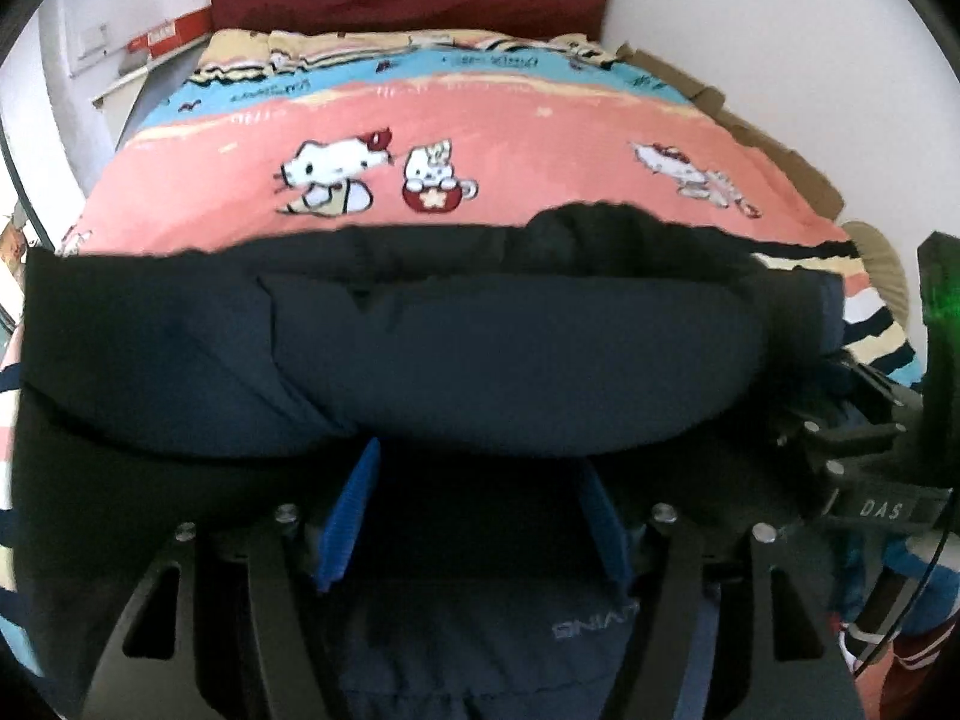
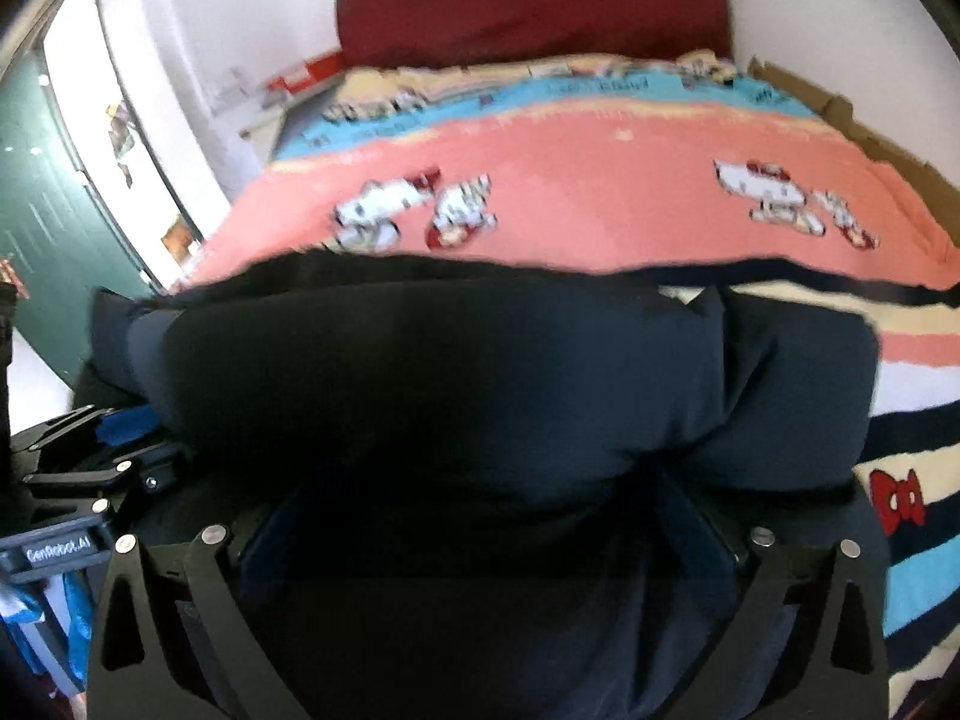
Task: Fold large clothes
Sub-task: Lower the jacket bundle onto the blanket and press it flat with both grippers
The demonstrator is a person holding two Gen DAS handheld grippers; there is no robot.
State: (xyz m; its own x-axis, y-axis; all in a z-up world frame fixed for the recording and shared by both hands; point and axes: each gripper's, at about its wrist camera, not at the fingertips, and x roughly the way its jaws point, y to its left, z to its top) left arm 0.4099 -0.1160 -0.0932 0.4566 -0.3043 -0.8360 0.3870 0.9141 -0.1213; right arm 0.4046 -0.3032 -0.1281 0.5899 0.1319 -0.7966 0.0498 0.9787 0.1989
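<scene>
Navy jacket [image 1: 510, 360] is seen folded on bed [image 1: 480, 120], w/ left gripper [image 1: 474, 516] & right gripper [image 2: 486, 534] spread, released, fabric between fingers.

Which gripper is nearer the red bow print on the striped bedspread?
Right. The right gripper sits at the near edge of the dark jacket, the red bow print just to its right. The left gripper is beside it on the other side, farther from the bow.
</scene>
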